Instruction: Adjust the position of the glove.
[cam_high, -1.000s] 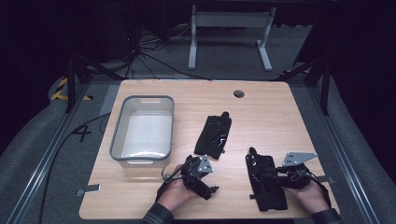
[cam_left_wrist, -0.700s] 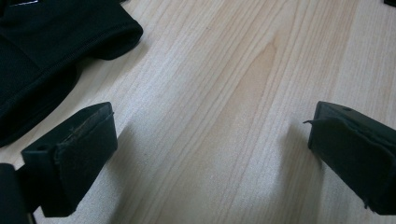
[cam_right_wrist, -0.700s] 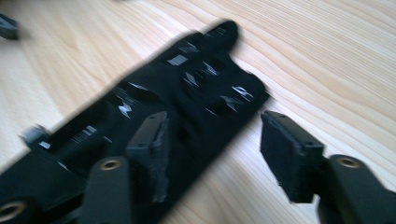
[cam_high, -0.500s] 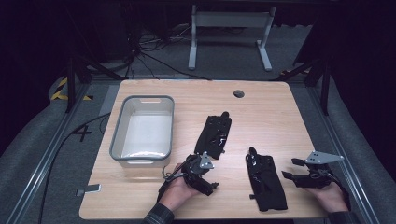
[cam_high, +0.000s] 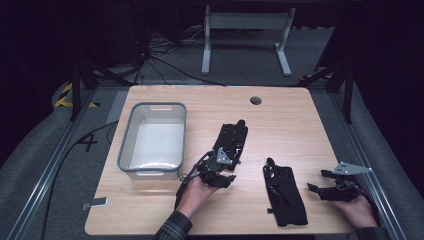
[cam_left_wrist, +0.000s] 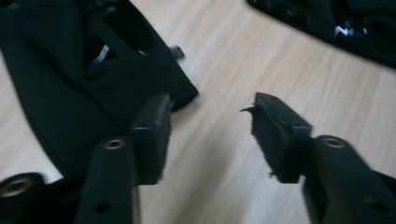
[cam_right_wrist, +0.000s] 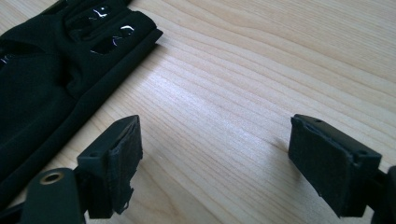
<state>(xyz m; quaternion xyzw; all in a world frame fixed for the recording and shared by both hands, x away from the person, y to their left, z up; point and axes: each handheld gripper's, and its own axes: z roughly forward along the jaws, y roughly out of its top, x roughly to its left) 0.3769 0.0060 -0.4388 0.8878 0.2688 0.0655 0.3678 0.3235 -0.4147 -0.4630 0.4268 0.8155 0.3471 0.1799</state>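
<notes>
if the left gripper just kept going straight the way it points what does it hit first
Most likely the near end of the upper black wrist brace. In the left gripper view, the left gripper has one pad over the brace's edge and bare table between the open jaws. Depth is uncertain.

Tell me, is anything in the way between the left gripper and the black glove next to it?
Nothing visible is. The left gripper is right at the near end of the black glove, with bare wooden table between its open jaws.

Bare table (cam_high: 300, 125) between braces (cam_high: 285, 192); bin (cam_high: 152, 140) left.
</notes>
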